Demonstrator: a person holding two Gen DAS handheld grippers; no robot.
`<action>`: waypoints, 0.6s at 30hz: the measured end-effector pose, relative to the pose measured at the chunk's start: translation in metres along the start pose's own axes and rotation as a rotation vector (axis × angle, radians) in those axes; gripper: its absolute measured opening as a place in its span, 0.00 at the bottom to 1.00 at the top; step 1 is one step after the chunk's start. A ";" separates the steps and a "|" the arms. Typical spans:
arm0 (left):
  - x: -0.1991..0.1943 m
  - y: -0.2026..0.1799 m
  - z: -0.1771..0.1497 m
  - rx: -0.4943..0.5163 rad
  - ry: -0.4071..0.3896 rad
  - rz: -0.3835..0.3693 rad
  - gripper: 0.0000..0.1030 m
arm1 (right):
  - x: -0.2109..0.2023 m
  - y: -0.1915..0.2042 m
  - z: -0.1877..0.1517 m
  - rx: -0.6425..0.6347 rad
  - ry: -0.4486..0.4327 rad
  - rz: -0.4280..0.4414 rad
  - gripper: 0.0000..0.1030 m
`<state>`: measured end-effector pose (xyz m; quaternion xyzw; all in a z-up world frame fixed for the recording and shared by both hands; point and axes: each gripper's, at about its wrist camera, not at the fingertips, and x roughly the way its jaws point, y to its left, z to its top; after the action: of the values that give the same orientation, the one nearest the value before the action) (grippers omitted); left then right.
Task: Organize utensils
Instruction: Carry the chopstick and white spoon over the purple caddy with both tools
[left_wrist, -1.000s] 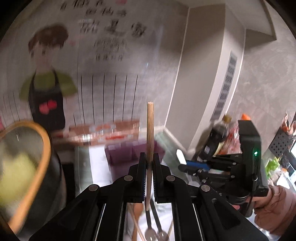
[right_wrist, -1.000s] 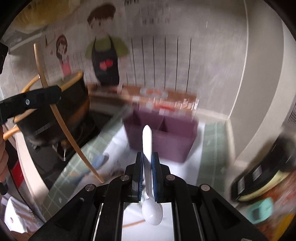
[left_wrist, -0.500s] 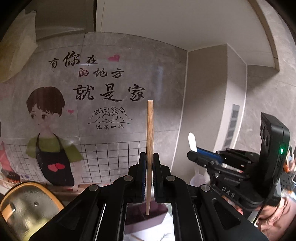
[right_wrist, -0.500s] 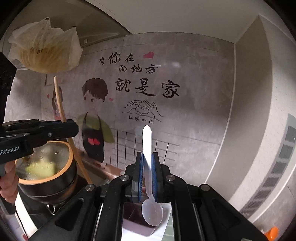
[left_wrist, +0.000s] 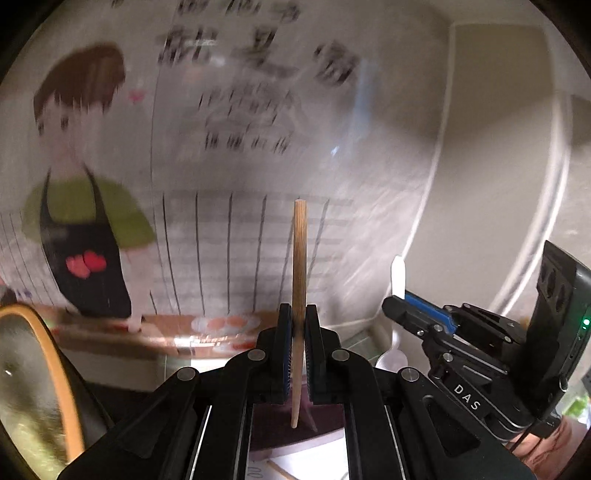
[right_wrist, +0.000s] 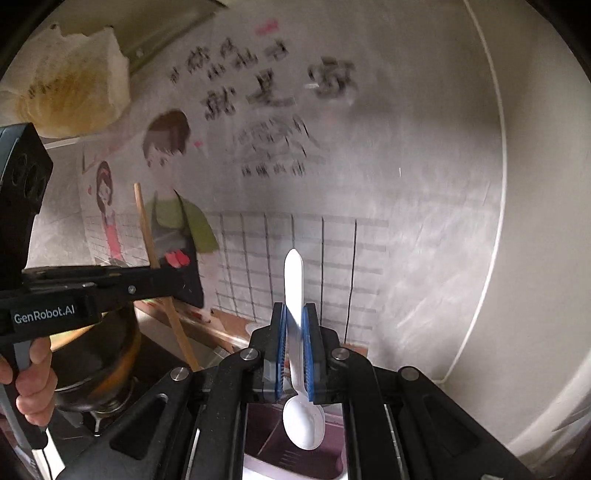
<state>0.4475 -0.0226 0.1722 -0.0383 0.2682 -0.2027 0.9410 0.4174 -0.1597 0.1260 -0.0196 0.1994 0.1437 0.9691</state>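
Fingers of the left gripper (left_wrist: 299, 354) pinch an upright round wooden chopstick (left_wrist: 298, 280) above the purple plastic utensil box (right_wrist: 291, 450); the right gripper (right_wrist: 294, 354) clamps a white plastic spoon (right_wrist: 298, 369), bowl down, over that box.

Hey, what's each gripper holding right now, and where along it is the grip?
Left gripper: a wooden chopstick, pinched toward its lower end. Right gripper: a white plastic spoon, gripped on the handle just above the bowl.
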 end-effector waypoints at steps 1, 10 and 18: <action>0.011 0.004 -0.006 -0.008 0.018 0.010 0.06 | 0.006 -0.002 -0.005 0.003 -0.002 -0.002 0.08; 0.063 0.017 -0.039 -0.015 0.103 0.080 0.06 | 0.055 -0.022 -0.060 0.090 0.069 -0.015 0.08; 0.086 0.029 -0.069 -0.049 0.207 0.150 0.08 | 0.074 -0.015 -0.109 0.053 0.137 -0.047 0.08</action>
<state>0.4890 -0.0286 0.0663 -0.0201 0.3710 -0.1281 0.9195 0.4453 -0.1641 -0.0034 -0.0083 0.2686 0.1137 0.9565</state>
